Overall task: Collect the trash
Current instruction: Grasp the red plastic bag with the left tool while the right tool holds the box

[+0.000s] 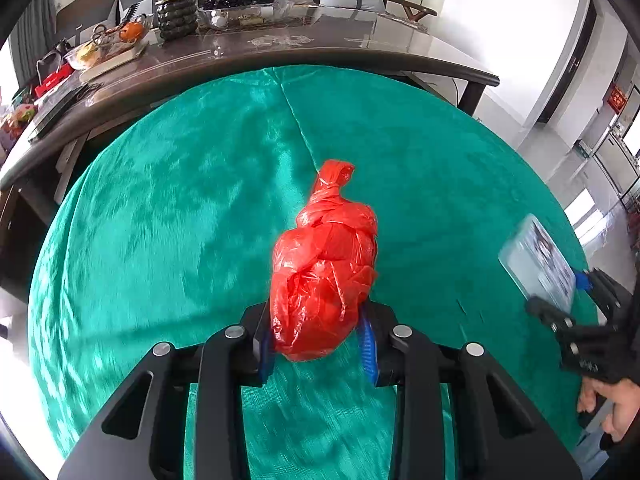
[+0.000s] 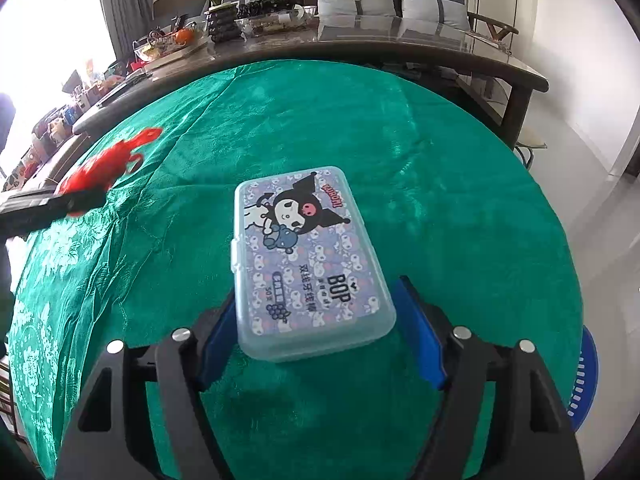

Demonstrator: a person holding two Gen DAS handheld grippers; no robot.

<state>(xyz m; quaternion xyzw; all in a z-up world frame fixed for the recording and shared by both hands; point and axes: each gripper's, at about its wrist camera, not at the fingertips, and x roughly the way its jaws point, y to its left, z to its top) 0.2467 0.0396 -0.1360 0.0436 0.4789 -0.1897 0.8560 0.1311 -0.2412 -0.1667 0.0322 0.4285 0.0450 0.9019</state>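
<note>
A knotted red plastic bag (image 1: 324,276) sits between the blue pads of my left gripper (image 1: 318,344), which is shut on its lower end above the green cloth. The bag also shows at the left in the right wrist view (image 2: 104,164). A clear plastic floss box (image 2: 308,256) with a cartoon label sits between the blue pads of my right gripper (image 2: 316,332), which is shut on its near end. The box also shows at the right edge of the left wrist view (image 1: 538,264), held by the right gripper (image 1: 560,300).
A round table with a green cloth (image 2: 440,160) lies under both grippers. A long dark table (image 1: 320,52) behind it carries a plant, bowls and fruit. A blue basket (image 2: 586,380) stands by the table's right edge.
</note>
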